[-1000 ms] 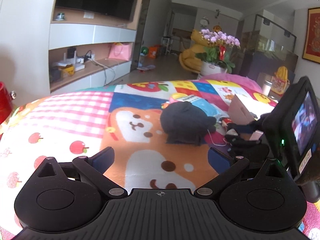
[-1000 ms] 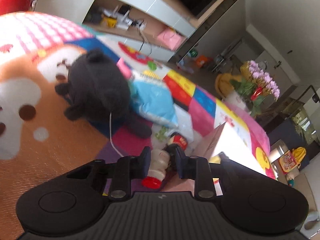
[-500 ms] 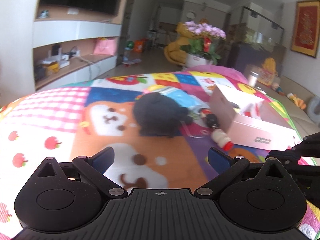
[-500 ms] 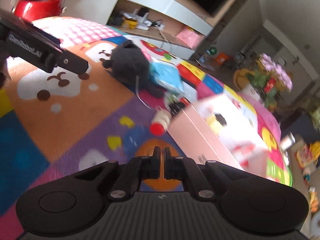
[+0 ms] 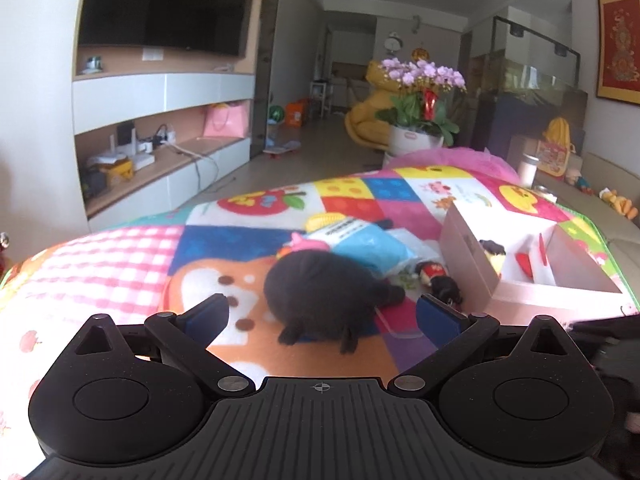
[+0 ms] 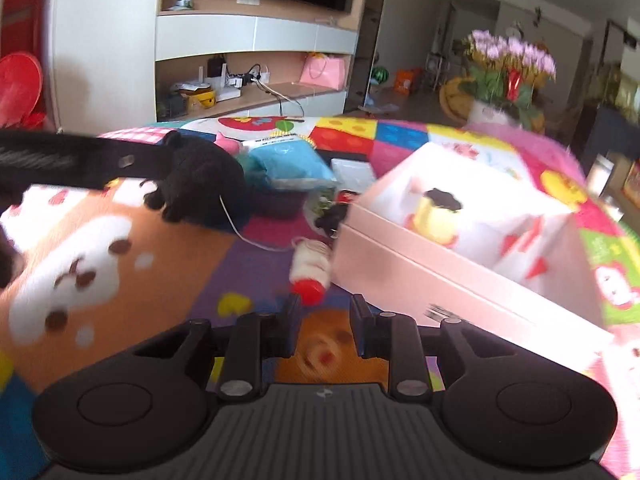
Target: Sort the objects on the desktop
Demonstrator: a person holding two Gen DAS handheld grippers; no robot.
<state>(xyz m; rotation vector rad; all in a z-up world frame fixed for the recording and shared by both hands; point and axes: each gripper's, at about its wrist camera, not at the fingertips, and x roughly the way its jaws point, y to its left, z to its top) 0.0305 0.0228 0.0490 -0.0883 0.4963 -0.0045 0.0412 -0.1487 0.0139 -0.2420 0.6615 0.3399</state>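
A black plush toy [image 5: 320, 296] lies on the patterned mat, just ahead of my open, empty left gripper [image 5: 320, 314]; it also shows in the right wrist view [image 6: 200, 176]. A small white bottle with a red cap [image 6: 310, 270] lies beside the pink box [image 6: 452, 276], just ahead of my right gripper [image 6: 324, 310], which is open and empty. A blue packet [image 5: 360, 246] and a small red-and-black toy [image 5: 438, 280] lie behind the plush. The pink box [image 5: 468, 256] holds a few small items.
A white cord [image 6: 248, 236] runs from the plush toward the bottle. The left gripper's body [image 6: 72, 160] crosses the left of the right wrist view. A flower pot [image 5: 416, 136] and shelves [image 5: 160, 148] stand beyond the mat's far edge.
My right gripper let go of the white bottle, pulled back, shut, and has opened again behind the bottle. My left gripper moved closer to the black plush.
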